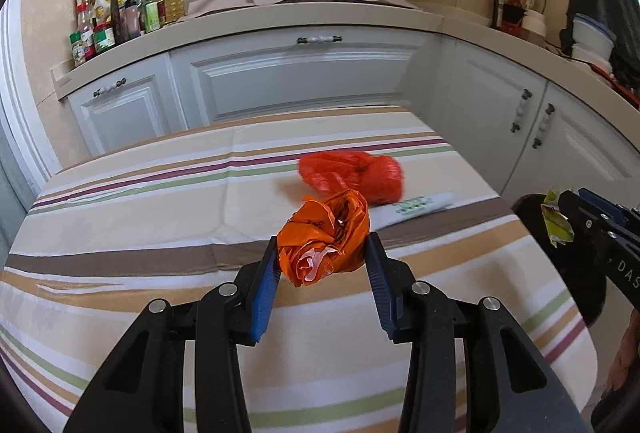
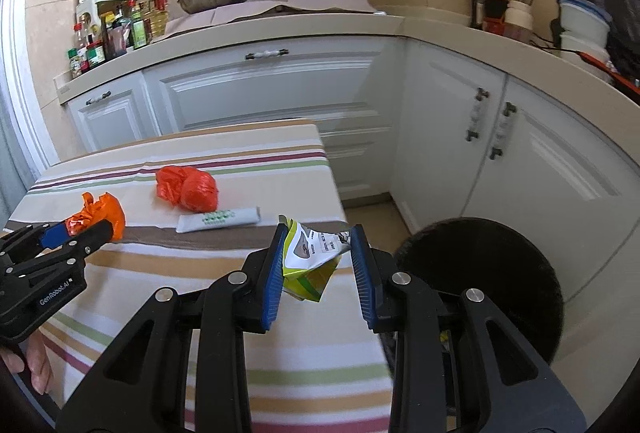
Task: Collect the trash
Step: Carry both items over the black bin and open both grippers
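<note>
From the left wrist camera, the left gripper [image 1: 322, 253] is squeezing a crumpled orange plastic bag [image 1: 326, 235] between its two blue pads, lifted a little above the striped cloth-covered table [image 1: 140, 225]. Farther back on the table lie a scrunched red plastic bag [image 1: 354, 175] and a flat white paper packet with green print [image 1: 416, 207], touching each other. At the right edge the right gripper [image 1: 560, 219] shows, with a bit of yellow-green paper in its tips, in front of a round black bin [image 1: 536, 205].

From the right wrist camera, the right gripper [image 2: 318, 251] pinches a crumpled yellow-green and white paper wrapper [image 2: 310, 255] between its pads. The round black bin [image 2: 480, 273] stands on the floor just beside the table. The left gripper [image 2: 78, 229] with the orange bag [image 2: 100, 213] is at the left, over the table.

All this trash looks very light and soft. The bags are thin and slippery and squash easily, so I think it is best to grab the thick bunched middle, not a loose flap. The wrapper is stiffer; a fold makes a good place to pinch.
</note>
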Demonstrator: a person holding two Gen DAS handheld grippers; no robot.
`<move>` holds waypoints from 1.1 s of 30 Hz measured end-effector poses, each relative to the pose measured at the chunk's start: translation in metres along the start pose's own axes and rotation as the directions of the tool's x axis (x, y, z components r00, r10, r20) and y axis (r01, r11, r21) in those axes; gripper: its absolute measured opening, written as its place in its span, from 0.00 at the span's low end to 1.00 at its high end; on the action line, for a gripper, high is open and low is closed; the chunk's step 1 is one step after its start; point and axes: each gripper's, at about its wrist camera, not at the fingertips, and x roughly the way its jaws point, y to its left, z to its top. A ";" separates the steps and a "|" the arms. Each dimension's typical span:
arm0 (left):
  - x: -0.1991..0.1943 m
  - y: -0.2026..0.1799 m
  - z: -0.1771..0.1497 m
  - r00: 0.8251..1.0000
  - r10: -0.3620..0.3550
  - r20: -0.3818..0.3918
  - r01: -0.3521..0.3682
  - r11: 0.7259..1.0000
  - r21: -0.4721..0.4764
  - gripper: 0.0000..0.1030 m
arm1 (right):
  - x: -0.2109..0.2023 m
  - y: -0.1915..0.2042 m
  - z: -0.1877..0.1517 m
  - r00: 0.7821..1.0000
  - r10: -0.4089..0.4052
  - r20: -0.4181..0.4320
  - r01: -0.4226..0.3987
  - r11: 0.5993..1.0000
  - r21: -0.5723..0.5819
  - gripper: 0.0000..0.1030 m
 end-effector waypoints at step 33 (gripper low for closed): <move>0.006 -0.201 0.004 0.967 -0.251 0.045 0.234 0.943 0.236 0.41 | -0.026 -0.173 -0.035 0.965 -0.260 -0.005 0.257 0.948 0.189 0.30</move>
